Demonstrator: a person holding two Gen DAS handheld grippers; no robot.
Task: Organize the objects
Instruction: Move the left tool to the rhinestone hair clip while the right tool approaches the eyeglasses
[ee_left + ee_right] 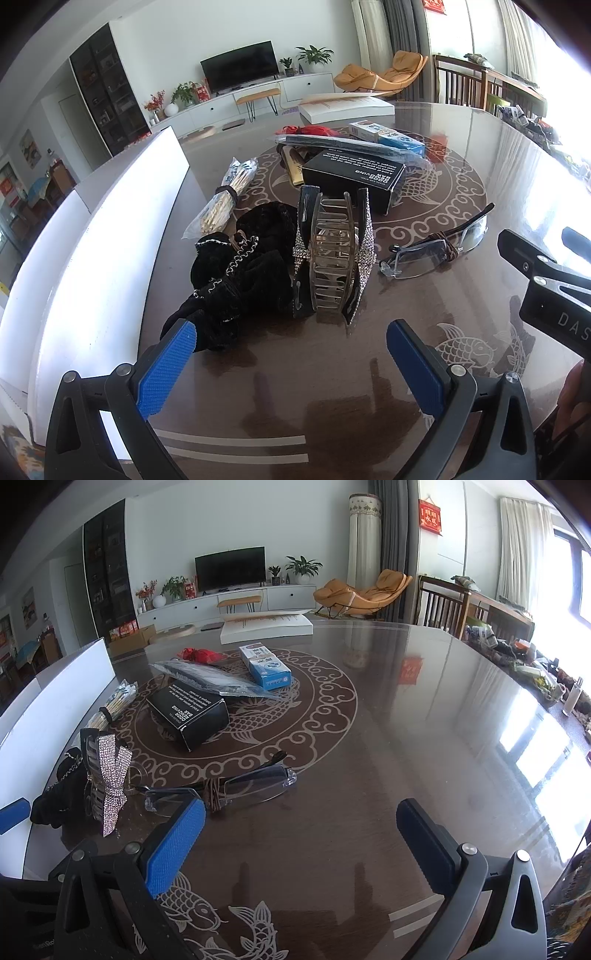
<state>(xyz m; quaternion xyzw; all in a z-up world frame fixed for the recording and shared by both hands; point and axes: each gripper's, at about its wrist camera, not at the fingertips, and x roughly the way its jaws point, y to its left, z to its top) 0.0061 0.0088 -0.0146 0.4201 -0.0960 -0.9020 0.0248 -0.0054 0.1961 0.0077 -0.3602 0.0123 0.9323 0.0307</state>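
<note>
Currently: left gripper (291, 354) jaws wide apart, nothing held, low over table (332, 387). Rhinestone hair claw (334, 258) just ahead, touching black velvet scrunchies (240, 273). Right gripper (301, 829) likewise wide, empty; glasses (236, 784) nr its left pad. Black box (188, 712) further back, mid-table.

We see strong daylight flooding in from windows (580, 587) right of the tools, blowing out to white; it glares off the glossy table (424, 738). Fisheye bending and dark vignetting mark the edges.
</note>
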